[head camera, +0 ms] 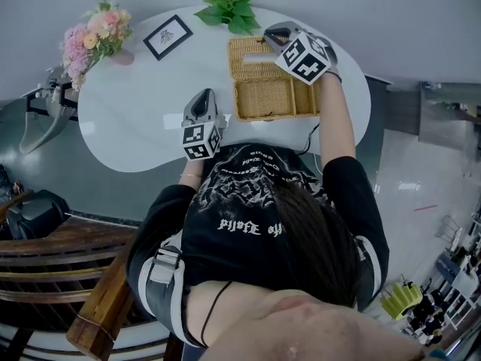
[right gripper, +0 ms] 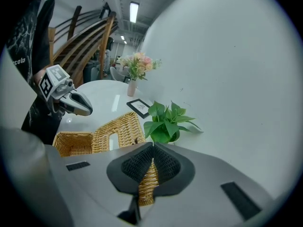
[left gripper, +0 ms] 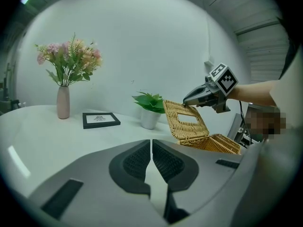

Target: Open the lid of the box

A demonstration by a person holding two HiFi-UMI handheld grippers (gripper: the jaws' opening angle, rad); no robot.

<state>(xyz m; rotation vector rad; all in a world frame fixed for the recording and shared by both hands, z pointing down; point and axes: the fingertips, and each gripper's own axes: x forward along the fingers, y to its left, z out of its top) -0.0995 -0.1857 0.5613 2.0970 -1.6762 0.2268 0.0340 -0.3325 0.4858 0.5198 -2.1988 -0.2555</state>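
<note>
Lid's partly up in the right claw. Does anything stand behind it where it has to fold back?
Yes: the potted plant stands just behind the wicker lid, by the edge that the right claw is shut on. Folded fully back, the lid may brush its leaves. Nothing else shows there.

White gothic lettering is running across the black shirt (head camera: 252,228), upside down and unreadable; the picture frame (head camera: 167,36) is showing only tiny marks.
</note>
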